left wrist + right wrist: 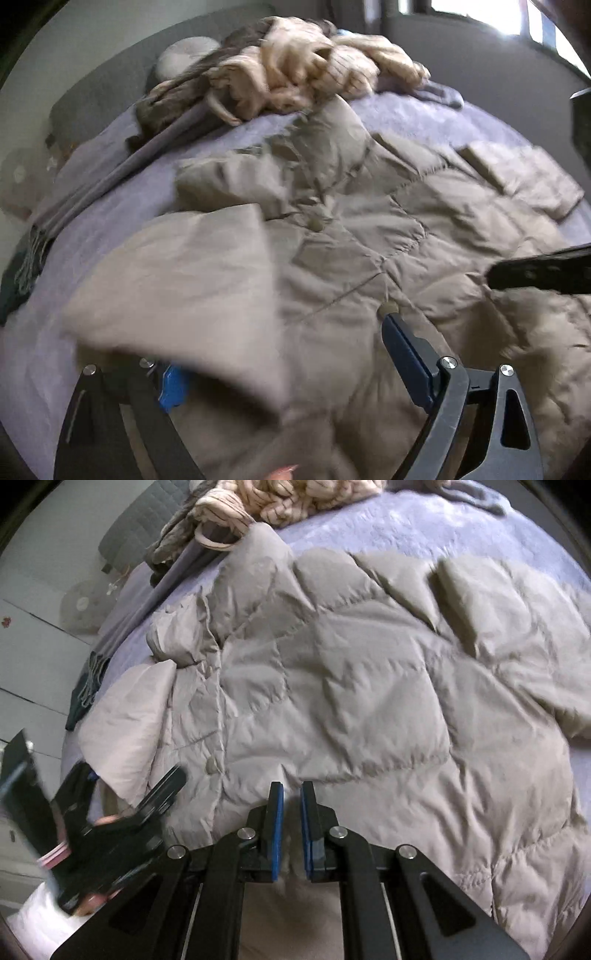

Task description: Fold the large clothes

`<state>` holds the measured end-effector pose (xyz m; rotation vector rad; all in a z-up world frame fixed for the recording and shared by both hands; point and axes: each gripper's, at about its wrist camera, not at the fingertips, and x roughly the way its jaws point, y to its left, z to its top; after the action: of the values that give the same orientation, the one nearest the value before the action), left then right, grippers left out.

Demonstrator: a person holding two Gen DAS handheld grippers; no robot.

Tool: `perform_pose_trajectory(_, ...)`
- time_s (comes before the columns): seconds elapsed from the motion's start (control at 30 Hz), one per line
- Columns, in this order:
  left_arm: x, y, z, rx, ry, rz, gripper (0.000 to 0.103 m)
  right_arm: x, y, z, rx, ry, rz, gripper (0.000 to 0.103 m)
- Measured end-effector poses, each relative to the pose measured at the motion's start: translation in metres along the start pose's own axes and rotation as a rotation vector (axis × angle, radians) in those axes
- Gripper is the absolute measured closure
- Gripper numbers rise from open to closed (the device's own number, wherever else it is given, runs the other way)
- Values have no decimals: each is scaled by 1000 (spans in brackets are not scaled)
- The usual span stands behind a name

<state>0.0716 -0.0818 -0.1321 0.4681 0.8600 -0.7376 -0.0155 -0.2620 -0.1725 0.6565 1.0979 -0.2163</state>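
1. Clearly, the large padded coat (351,686) lies spread over the purple bed cover (406,528), front side up, with its buttons in a line. I think it is laid flat like this so that the sides can be turned inward one after the other.

2. The near left flap (177,280) of the coat is lifted off the bed and looks blurred. It drapes over the left claw (280,369), so I judge that this flap is being carried toward the middle as a first fold.

3. The left claw stands wide apart. One blue-padded finger (406,354) rests free on the fabric beside a button (388,307), and the other finger is mostly hidden under the flap. Whether anything is pinched there, I cannot tell.

4. The right claw (291,794) is at the near hem of the coat, pointing toward the far side. Its two fingers are almost together, with a narrow gap where some pale fabric seems to sit. Probably it holds the hem down, but the grip is not certain.

5. A pile of other clothes (295,70) waits at the far end of the bed, apart from the coat.
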Motion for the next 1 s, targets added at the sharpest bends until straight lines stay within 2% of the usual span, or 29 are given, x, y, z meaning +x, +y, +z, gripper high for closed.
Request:
perform_pose_trajectory(0.07,-29,28,-12,-72,-22,-2,11,2,19,11,-57,-21,-16,91)
perform_pose_trajectory(0.1,-38,42,-17,-111,-23,10,11,-2,37,13,-119,-39,-24,87)
perform_pose_trajectory(0.13,-46,60,-23,-162,-24,27,11,-7,45,11,-157,-49,-25,66)
perform_pose_trajectory(0.17,-52,80,-30,-221,-17,36,11,-10,61,10,-207,-66,-26,35)
perform_pose_trajectory(0.2,-53,101,-36,-285,-1,40,11,-14,85,8,-280,-101,-23,25)
perform_pose_trajectory(0.27,-46,141,-49,-419,41,34,11,-15,128,4,-417,-142,-22,22)
perform_pose_trajectory(0.3,-41,158,-58,-484,62,26,11,-10,152,1,-495,-155,-47,22)
perform_pose_trajectory(0.33,-35,172,-68,-542,82,13,15,-4,173,-2,-561,-166,-77,22)
perform_pose_trajectory(0.37,-26,183,-78,-595,106,10,31,6,194,-8,-636,-172,-110,22)
perform_pose_trajectory(0.4,-14,191,-88,-628,149,9,38,20,213,-13,-705,-162,-142,22)
perform_pose_trajectory(0.43,-4,191,-93,-639,176,10,46,33,228,-19,-764,-151,-178,22)
perform_pose_trajectory(0.53,14,196,-108,-667,208,46,47,79,258,-30,-913,-146,-309,22)
perform_pose_trajectory(0.6,17,195,-111,-668,202,59,47,97,261,-27,-953,-149,-372,22)
perform_pose_trajectory(0.67,17,191,-111,-650,201,74,47,102,254,-12,-917,-180,-431,23)
perform_pose_trajectory(0.7,18,189,-110,-636,201,82,47,95,241,3,-838,-215,-452,23)
perform_pose_trajectory(0.73,19,188,-109,-617,202,88,47,88,231,12,-779,-231,-446,23)
perform_pose_trajectory(0.77,20,187,-108,-604,203,93,47,73,208,29,-653,-248,-414,22)
perform_pose_trajectory(0.87,17,192,-109,-585,200,95,47,45,153,55,-388,-248,-282,22)
perform_pose_trajectory(0.93,15,190,-103,-552,215,118,47,36,104,65,-180,-178,-84,23)
perform_pose_trajectory(1.0,12,186,-89,-522,216,135,53,37,70,65,-4,-124,47,42)
